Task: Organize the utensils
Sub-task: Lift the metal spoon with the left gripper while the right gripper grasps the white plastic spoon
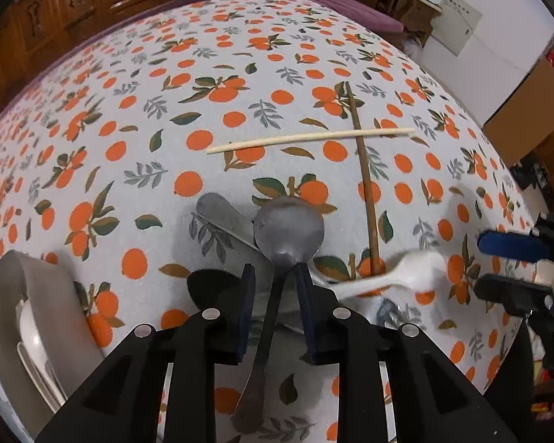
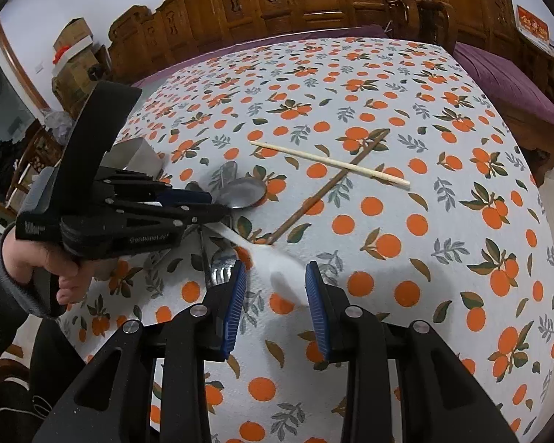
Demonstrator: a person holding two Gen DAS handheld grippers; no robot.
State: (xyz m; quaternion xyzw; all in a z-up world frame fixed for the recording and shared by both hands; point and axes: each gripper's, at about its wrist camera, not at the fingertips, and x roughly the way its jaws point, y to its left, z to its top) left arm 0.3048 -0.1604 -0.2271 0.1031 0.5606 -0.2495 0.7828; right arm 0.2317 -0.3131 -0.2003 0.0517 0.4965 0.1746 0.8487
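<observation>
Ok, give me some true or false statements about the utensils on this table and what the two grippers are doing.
1. The light chopstick and the dark chopstick lie crossed. True.
2. The metal spoon has its handle between the left gripper fingers. True.
3. The right gripper is clamped on a chopstick. False: its jaws are open around the white plastic spoon.
4. The metal holder is empty. False: something white sits inside.
</observation>
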